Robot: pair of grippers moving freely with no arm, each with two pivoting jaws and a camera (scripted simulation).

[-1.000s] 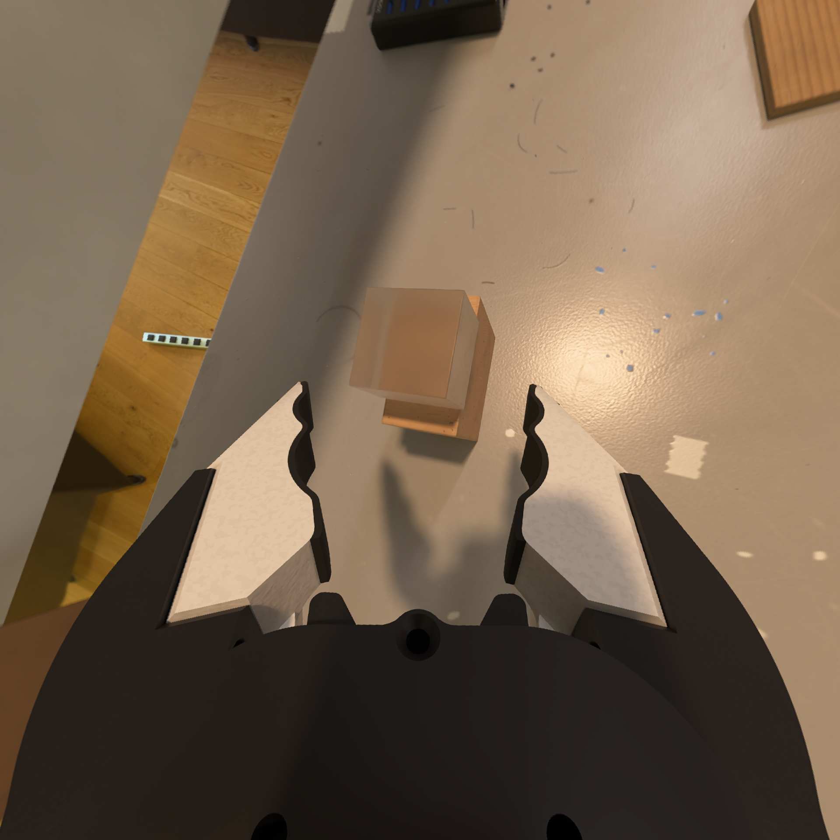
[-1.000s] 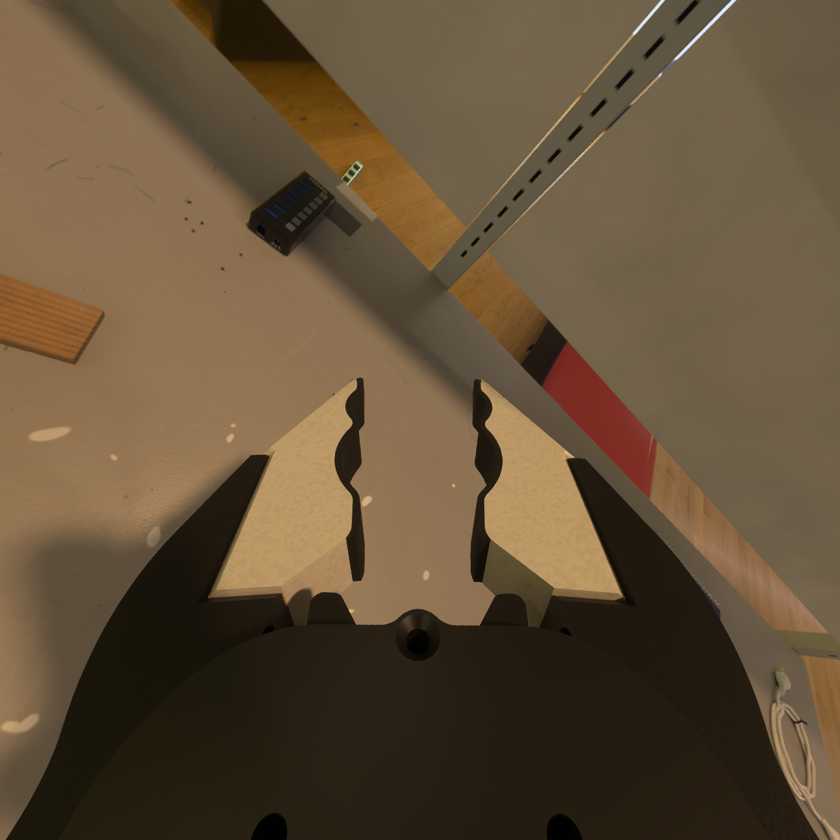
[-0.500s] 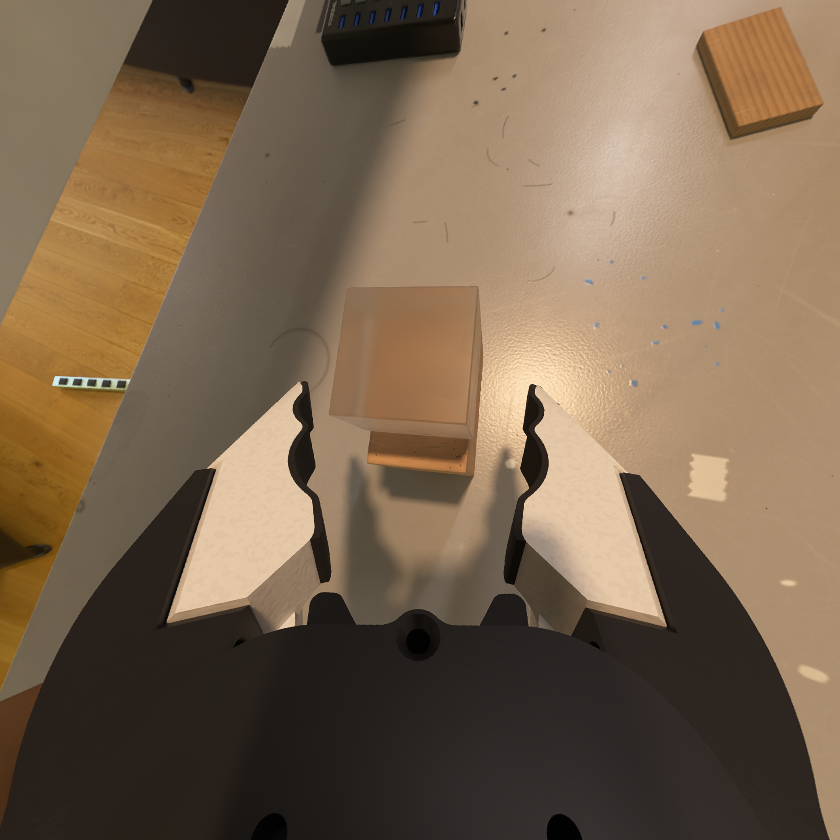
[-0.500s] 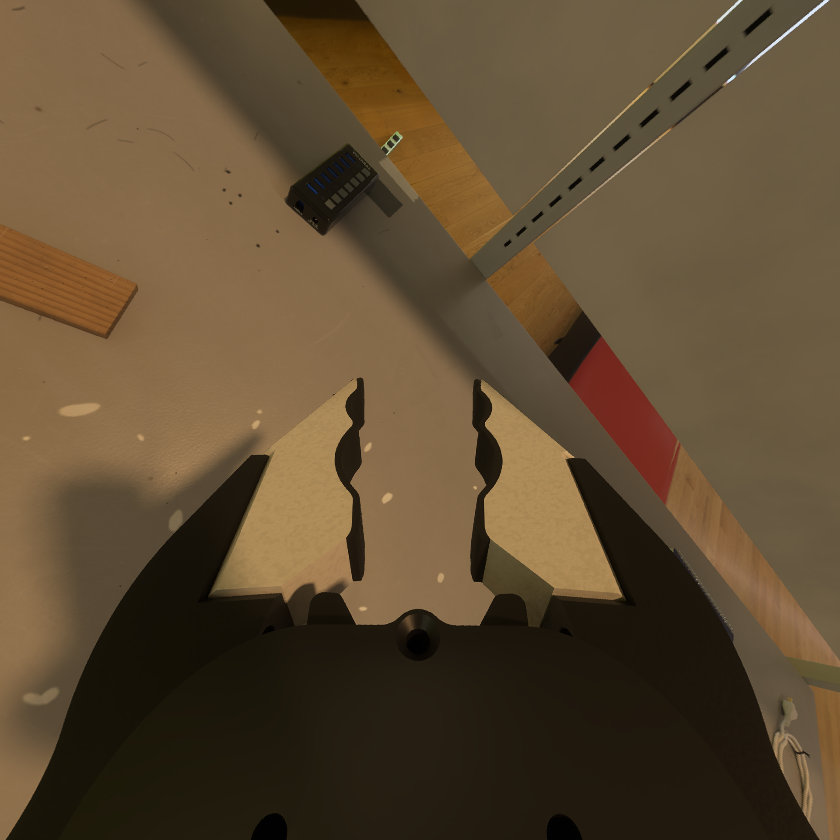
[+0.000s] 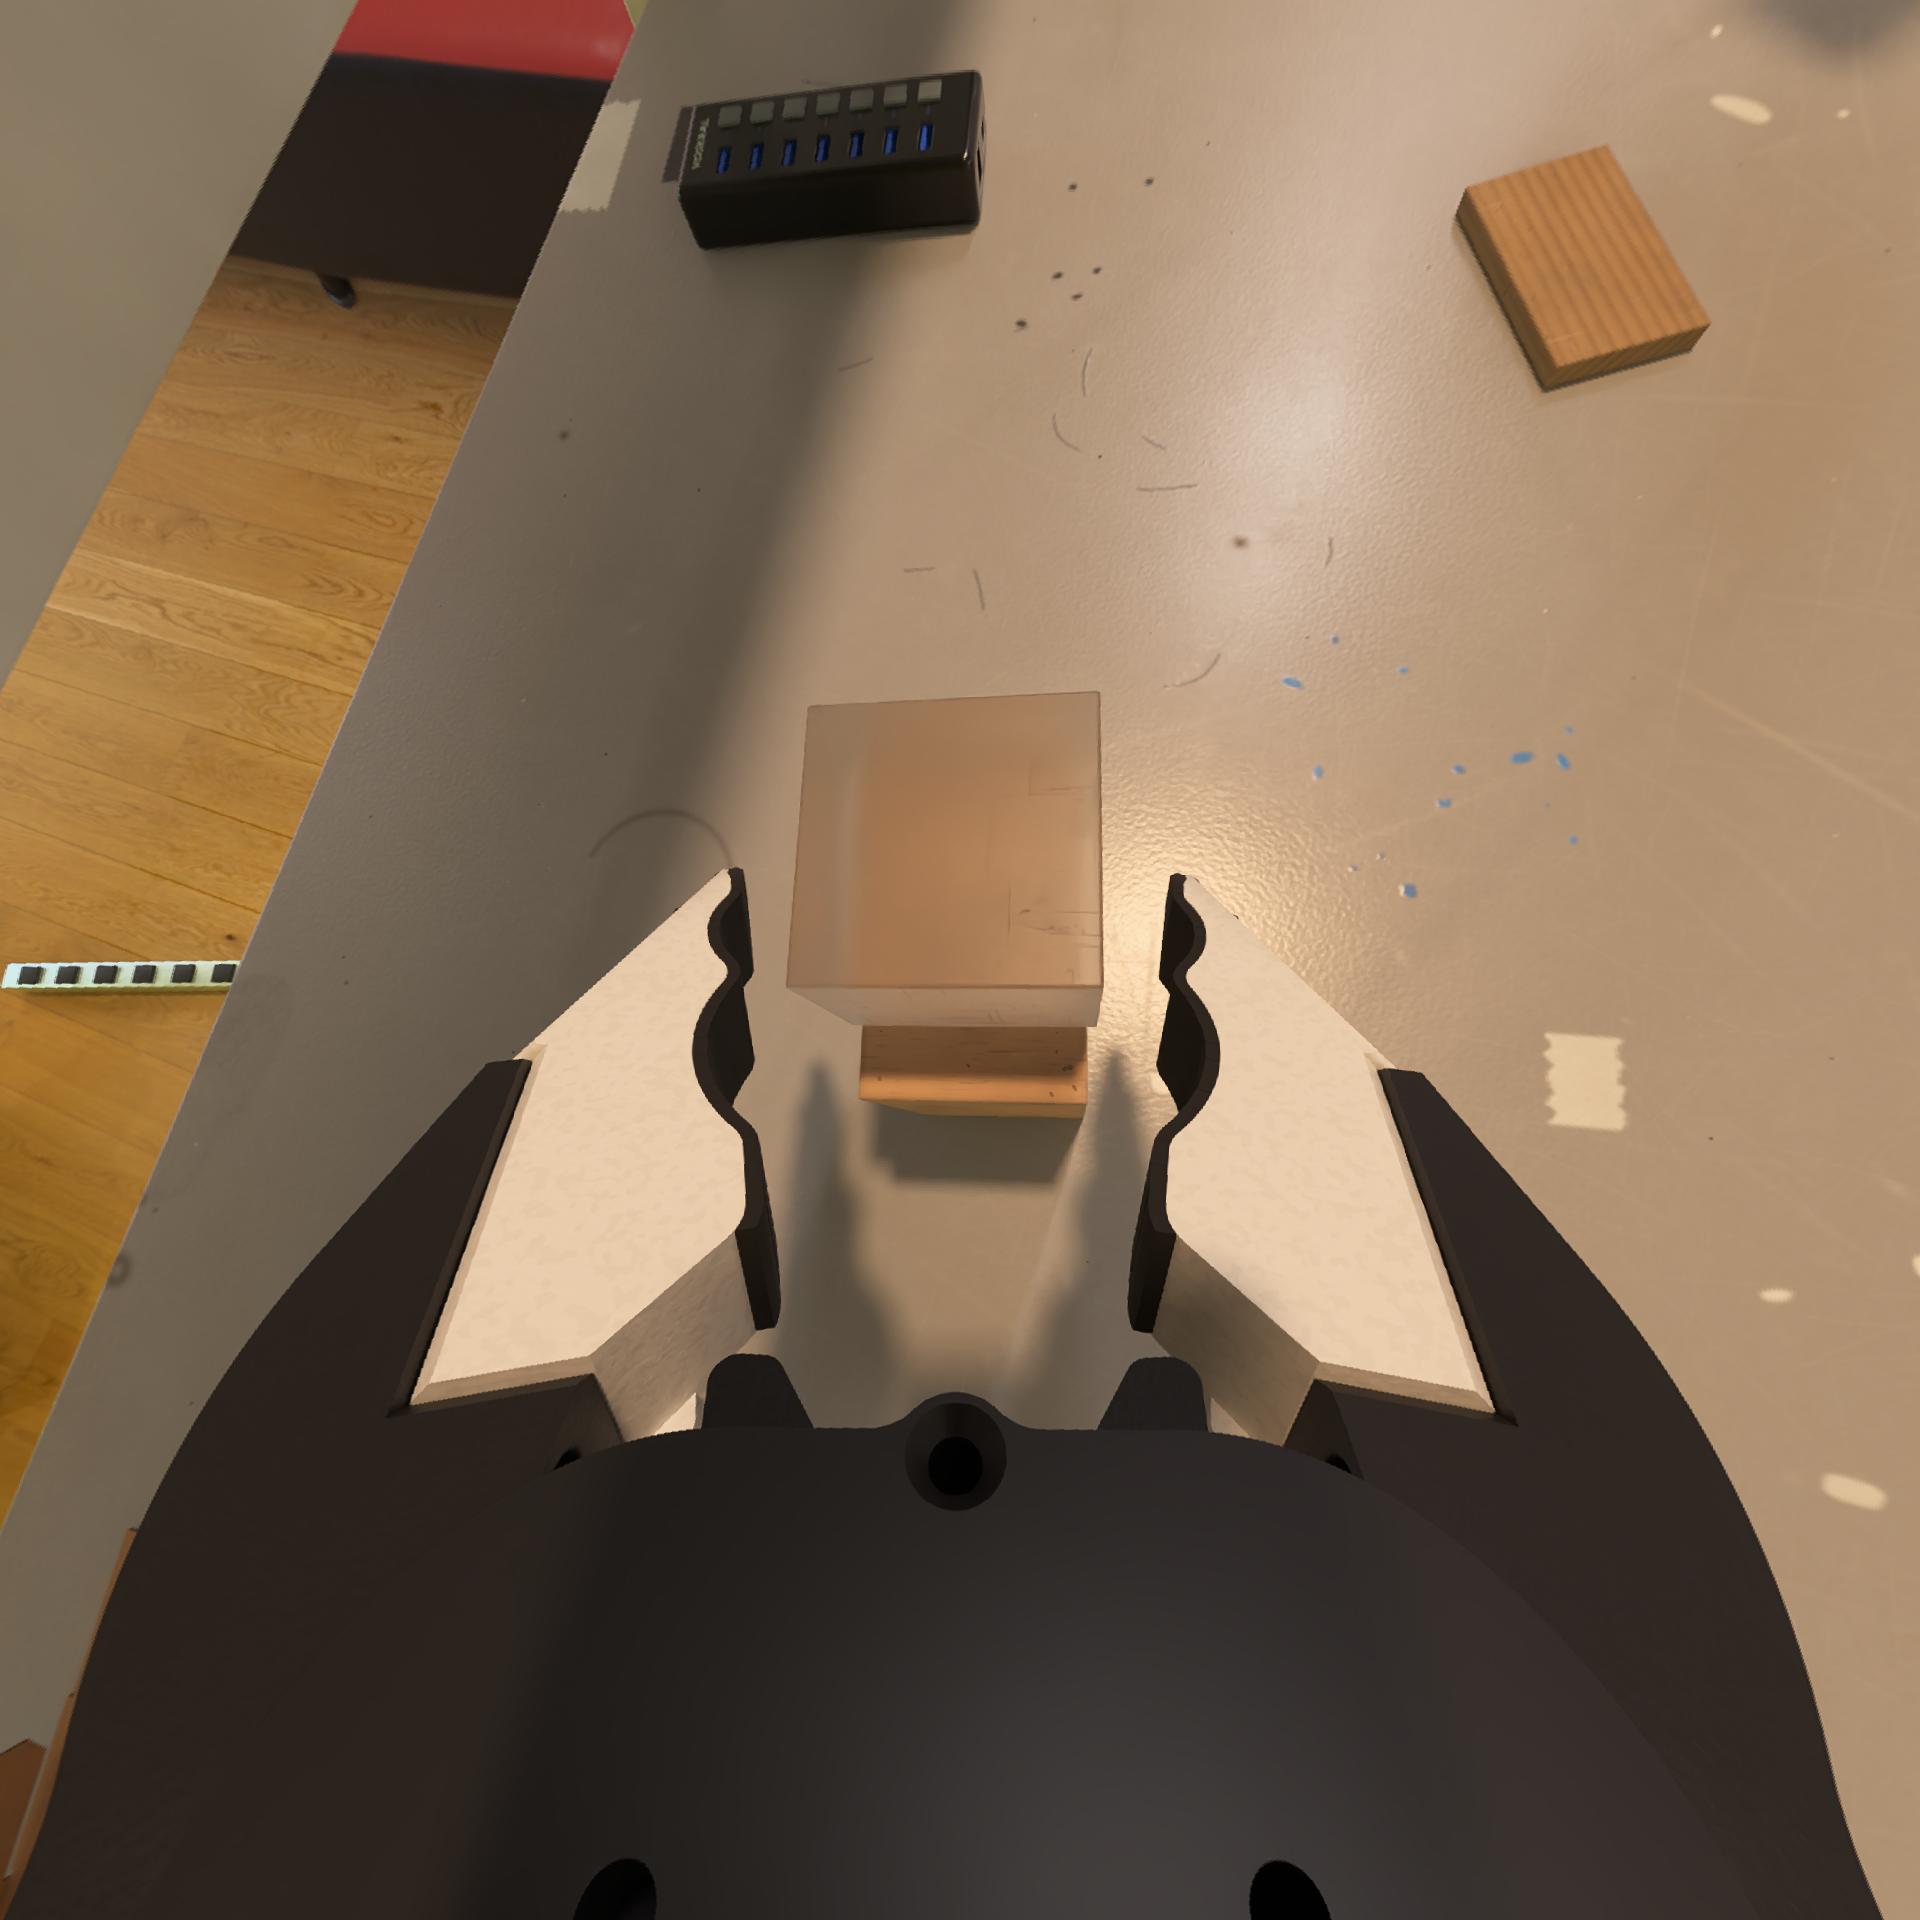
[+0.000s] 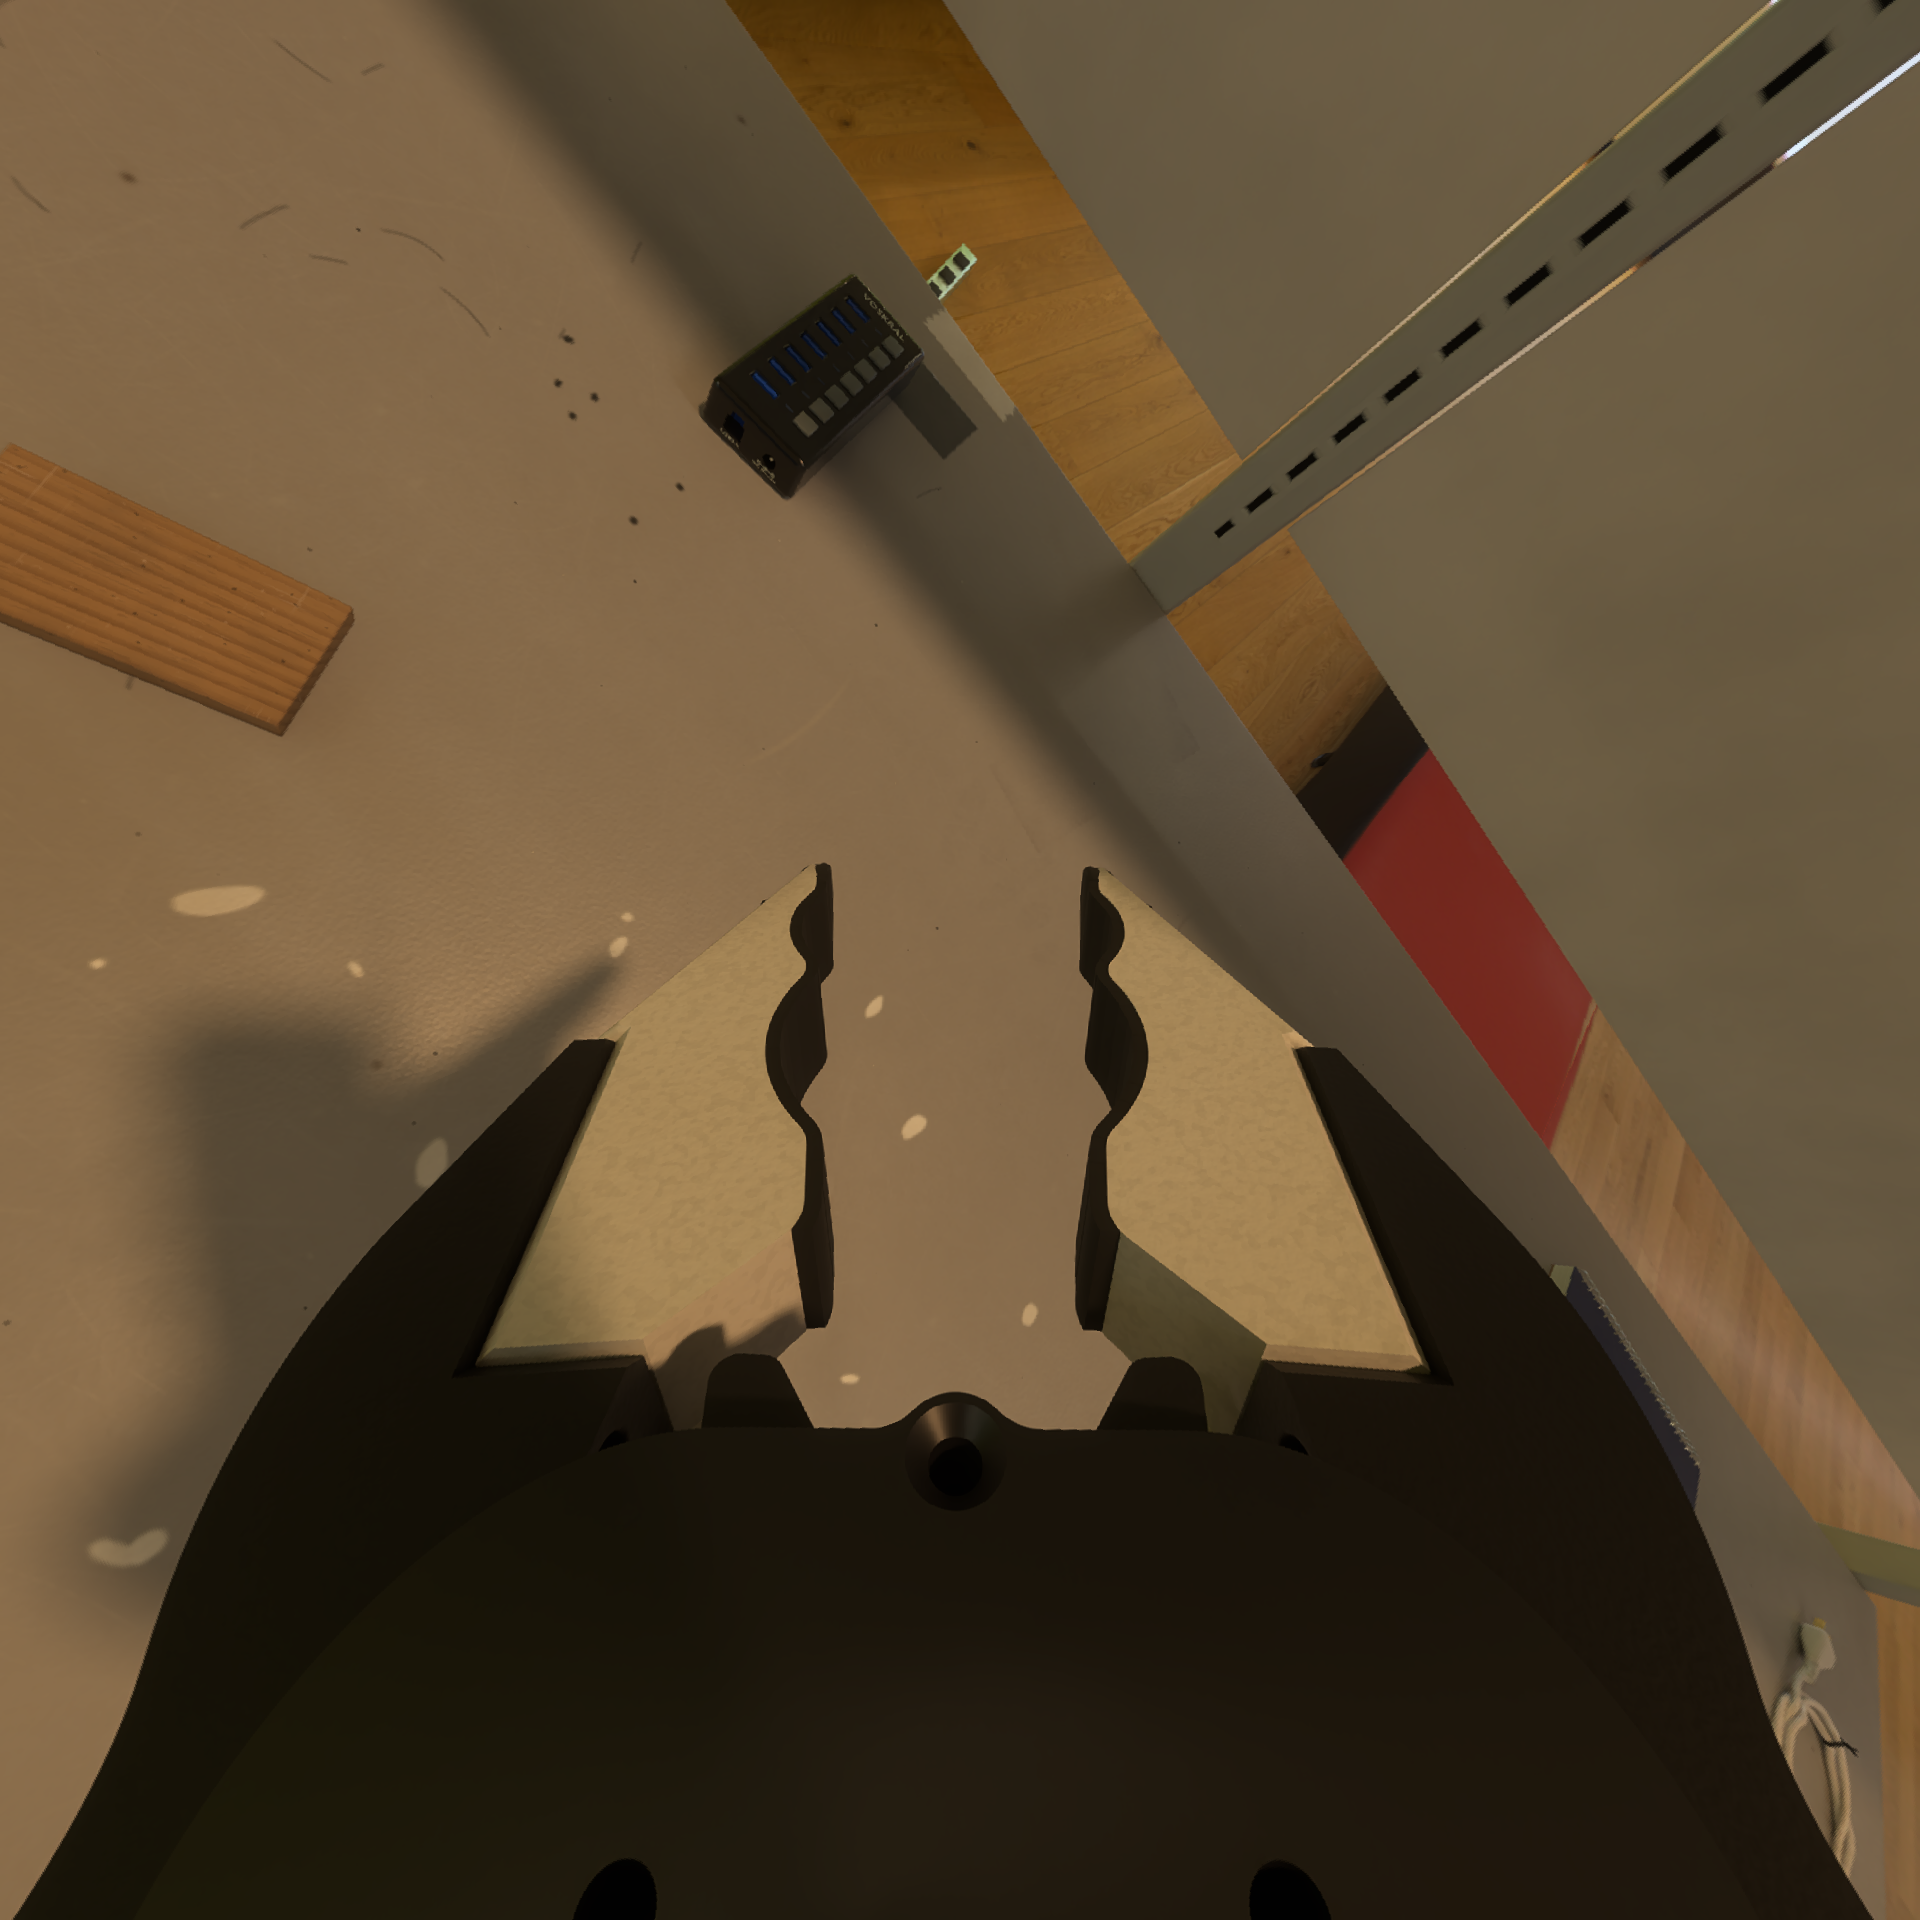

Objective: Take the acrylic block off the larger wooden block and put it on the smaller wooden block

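Observation:
A clear acrylic block [image 5: 945, 842] stands on a small wooden block [image 5: 971, 1070], of which only the near edge shows below it. My left gripper [image 5: 953, 881] is open, its fingertips [image 5: 727, 914] on either side of the acrylic block's near part, with a gap on each side. A second, flat wooden block [image 5: 1579, 265] lies far off at the upper right; it also shows in the right wrist view [image 6: 156, 592]. My right gripper [image 6: 956, 871] is open and empty above bare table near the table's edge.
A black USB hub [image 5: 831, 156] sits at the table's far edge and also shows in the right wrist view [image 6: 810, 384]. The table's left edge [image 5: 343, 790] drops to a wooden floor. A tape scrap [image 5: 1584, 1078] lies on the right. A slotted metal rail [image 6: 1507, 301] runs beyond the edge.
My left gripper has moved forward and squared up, so the acrylic block now sits between its fingertips. The right gripper has drifted a little; its jaws stay the same.

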